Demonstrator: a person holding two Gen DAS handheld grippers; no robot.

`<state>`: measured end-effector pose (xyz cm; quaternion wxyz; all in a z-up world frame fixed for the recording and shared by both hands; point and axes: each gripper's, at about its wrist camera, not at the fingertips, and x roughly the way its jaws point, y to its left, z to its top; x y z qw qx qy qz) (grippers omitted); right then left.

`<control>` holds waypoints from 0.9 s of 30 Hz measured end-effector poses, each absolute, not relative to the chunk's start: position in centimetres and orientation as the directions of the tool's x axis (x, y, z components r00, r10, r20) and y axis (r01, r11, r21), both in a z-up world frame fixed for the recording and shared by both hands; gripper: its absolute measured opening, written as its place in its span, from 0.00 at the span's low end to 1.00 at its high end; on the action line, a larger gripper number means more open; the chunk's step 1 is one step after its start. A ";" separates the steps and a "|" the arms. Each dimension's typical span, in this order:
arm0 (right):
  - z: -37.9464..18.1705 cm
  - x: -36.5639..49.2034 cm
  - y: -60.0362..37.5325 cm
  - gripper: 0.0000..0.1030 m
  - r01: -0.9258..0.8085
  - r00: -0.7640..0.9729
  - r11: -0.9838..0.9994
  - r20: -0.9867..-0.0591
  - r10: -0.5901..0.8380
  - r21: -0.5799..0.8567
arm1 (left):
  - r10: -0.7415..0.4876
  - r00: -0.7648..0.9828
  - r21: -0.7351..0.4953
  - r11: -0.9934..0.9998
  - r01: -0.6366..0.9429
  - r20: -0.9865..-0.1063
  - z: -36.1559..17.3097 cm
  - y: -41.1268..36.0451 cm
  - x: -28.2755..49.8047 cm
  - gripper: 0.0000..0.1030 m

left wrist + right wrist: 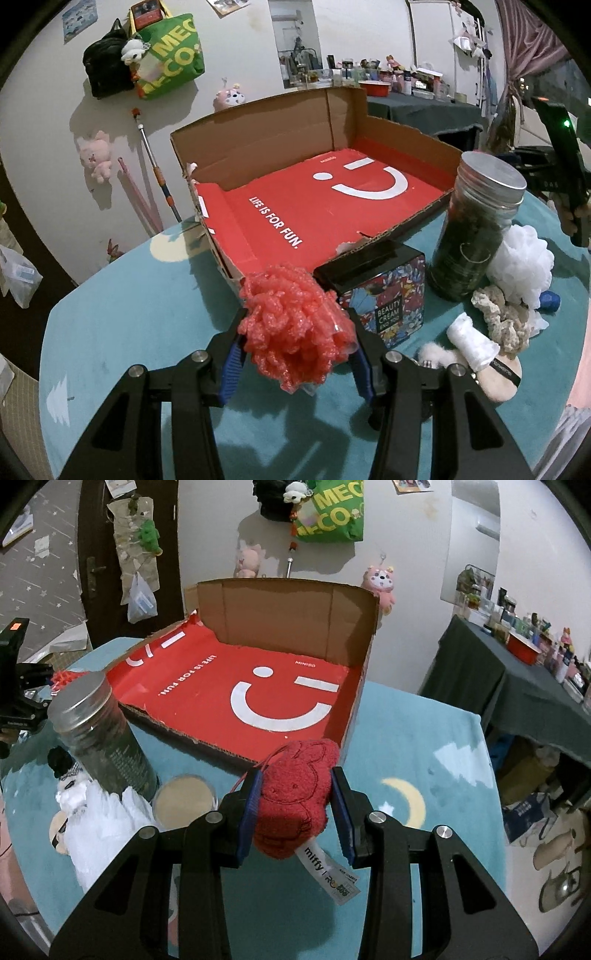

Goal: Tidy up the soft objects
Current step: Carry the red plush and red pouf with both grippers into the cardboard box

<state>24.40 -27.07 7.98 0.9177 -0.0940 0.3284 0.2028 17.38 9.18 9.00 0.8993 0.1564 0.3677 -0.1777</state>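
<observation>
My left gripper (pixel 295 332) is shut on a pink-red mesh bath pouf (pixel 293 325), held just short of the near edge of an open cardboard box (pixel 258 147) with a red smiley liner. My right gripper (pixel 297 808) is shut on a red terry towel (pixel 295 801) with a white "miffy" tag, close to the near right corner of the same box (pixel 280 616). The box holds nothing but its liner. A white pouf (pixel 521 266), a beige scrunchie (pixel 498 317), a rolled white cloth (pixel 471 341) and a powder puff (pixel 498 380) lie at the right in the left wrist view.
A tall glass jar (pixel 472 229) with a metal lid and a floral "Beauty Cream" box (pixel 384 295) stand beside the cardboard box on the teal table cover (pixel 129 314). In the right wrist view the jar (pixel 99 734), a round compact (pixel 184 801) and the white pouf (pixel 99 819) sit at the left.
</observation>
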 end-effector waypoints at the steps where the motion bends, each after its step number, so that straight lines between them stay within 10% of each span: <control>1: 8.0 24.4 -27.0 0.34 -0.434 0.702 0.900 -0.640 0.312 -0.037 | -0.209 0.663 0.148 0.886 0.440 -0.719 8.9 9.2 17.3 0.51; 27: 7.4 23.2 -29.1 0.34 -0.417 0.711 0.907 -0.644 0.282 -0.063 | -0.191 0.656 0.177 0.874 0.452 -0.730 7.9 11.2 16.8 0.51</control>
